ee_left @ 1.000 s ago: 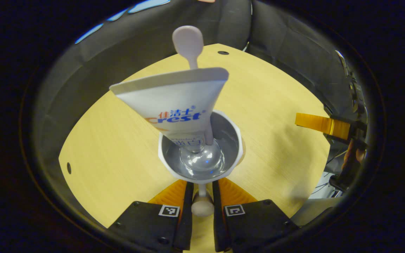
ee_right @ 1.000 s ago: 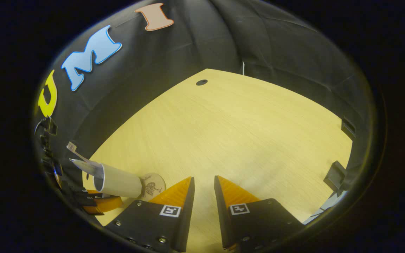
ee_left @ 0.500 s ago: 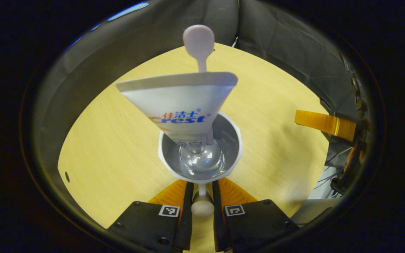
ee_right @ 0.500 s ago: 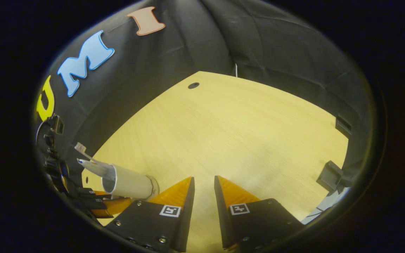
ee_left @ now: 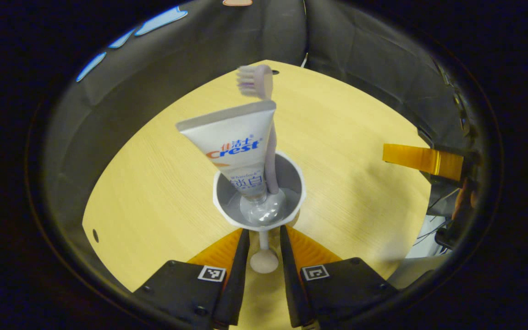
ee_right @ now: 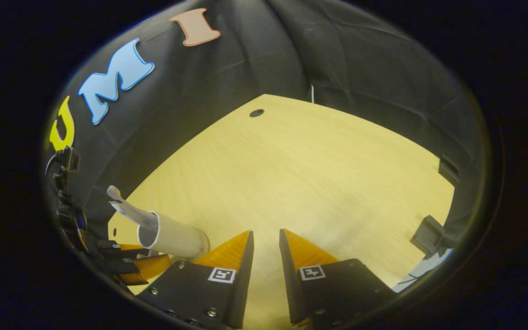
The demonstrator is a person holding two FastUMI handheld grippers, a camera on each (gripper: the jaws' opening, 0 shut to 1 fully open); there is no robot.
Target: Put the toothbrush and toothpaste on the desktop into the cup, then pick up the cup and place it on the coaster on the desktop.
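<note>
In the left gripper view we are looking down into the cup (ee_left: 259, 195), which is standing upright on the table (ee_left: 154, 192) just ahead of the left gripper (ee_left: 264, 254). The cup's handle (ee_left: 264, 259) is running back toward us between the two fingers, its knob sitting in the gap. The fingers are flanking the handle closely, yet a thin gap is showing on each side, so we cannot tell whether they are pressing on it or have let go.

The toothpaste (ee_left: 236, 146) is standing in the cup cap down, its long axis rising and leaning away toward the far left, with the flat crimped end uppermost. The toothbrush (ee_left: 268, 137) is standing beside it on the right, handle end down in the cup, bristle head at the top and facing left.

In the right gripper view we are seeing the cup (ee_right: 172, 238) at the near left, with what looks like the coaster (ee_right: 204, 240) peeking out at its base. The right gripper (ee_right: 266, 238) is hovering over bare table with its fingers slightly apart, holding nothing, and it is showing at the right edge of the left gripper view (ee_left: 422, 158), well apart from the cup.

Open tabletop is stretching far and right of the cup, up to the table's edge (ee_right: 360, 119) by the black cloth wall (ee_right: 337, 59).
</note>
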